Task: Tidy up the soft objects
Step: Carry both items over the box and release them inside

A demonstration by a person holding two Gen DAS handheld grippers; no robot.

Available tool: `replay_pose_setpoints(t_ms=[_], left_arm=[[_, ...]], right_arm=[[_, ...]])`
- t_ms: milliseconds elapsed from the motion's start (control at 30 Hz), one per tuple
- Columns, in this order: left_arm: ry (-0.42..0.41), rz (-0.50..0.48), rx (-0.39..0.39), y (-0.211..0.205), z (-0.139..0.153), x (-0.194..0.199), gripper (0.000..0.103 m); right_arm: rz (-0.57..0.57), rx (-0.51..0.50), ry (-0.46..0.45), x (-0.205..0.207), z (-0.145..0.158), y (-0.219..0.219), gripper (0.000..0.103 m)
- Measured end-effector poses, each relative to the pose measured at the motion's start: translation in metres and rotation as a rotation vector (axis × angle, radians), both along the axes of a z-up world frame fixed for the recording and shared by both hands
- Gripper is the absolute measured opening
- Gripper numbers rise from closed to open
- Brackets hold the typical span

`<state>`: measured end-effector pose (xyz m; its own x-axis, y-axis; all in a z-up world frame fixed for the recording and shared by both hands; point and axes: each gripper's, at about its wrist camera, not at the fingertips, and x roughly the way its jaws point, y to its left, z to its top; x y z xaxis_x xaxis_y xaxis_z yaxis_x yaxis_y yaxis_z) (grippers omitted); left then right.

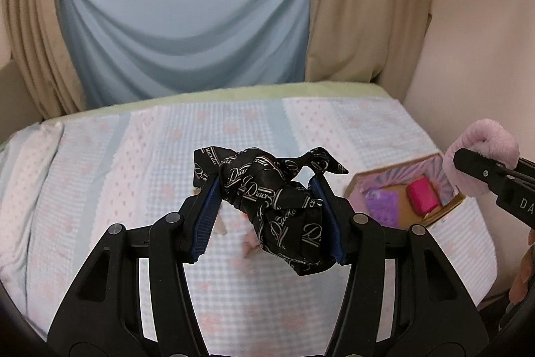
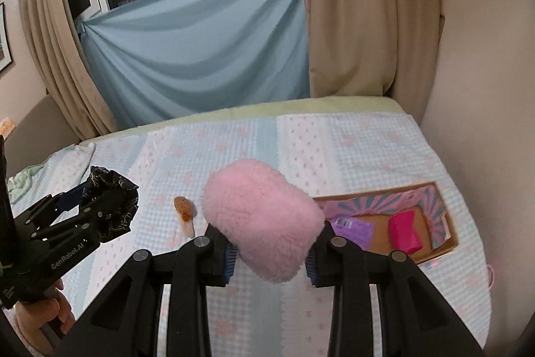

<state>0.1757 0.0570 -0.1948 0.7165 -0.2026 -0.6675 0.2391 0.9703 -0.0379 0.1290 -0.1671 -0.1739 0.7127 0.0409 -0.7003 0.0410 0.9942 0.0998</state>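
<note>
My left gripper (image 1: 267,209) is shut on a black printed fabric scrunchie (image 1: 274,199) and holds it above the bed; it also shows at the left of the right wrist view (image 2: 110,206). My right gripper (image 2: 271,253) is shut on a fluffy pink scrunchie (image 2: 264,219), held above the bed; it shows at the right edge of the left wrist view (image 1: 481,149). An open cardboard box (image 2: 448,243) lies on the bed at the right, holding a magenta item (image 2: 406,231) and a purple item (image 2: 354,230).
A small orange and white soft item (image 2: 185,213) lies on the checked bedspread (image 2: 301,143) between the grippers. Beige curtains (image 2: 351,5) and a blue sheet (image 2: 200,49) hang behind the bed. A wall (image 2: 485,89) bounds the right side.
</note>
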Motion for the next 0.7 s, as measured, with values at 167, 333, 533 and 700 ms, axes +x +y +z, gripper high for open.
replay_pose_setpoints(t_ms=[167, 333, 533, 700], left_arm=[[-0.02, 0.048, -0.01, -0.043, 0.029, -0.022, 0.052], [-0.029, 0.076, -0.037, -0.112, 0.044, -0.04, 0.052], [-0.003, 0.083, -0.085, -0.193, 0.037, -0.042, 0.052], [0.066, 0.063, -0.071, -0.246, 0.009, -0.031, 0.052]], right_arm=[[0.043, -0.005, -0.012, -0.013, 0.028, -0.054, 0.03], [0.054, -0.016, 0.0, -0.023, 0.036, -0.117, 0.03], [0.065, -0.034, 0.06, -0.017, 0.02, -0.182, 0.03], [0.078, -0.007, 0.127, 0.004, -0.006, -0.216, 0.03]])
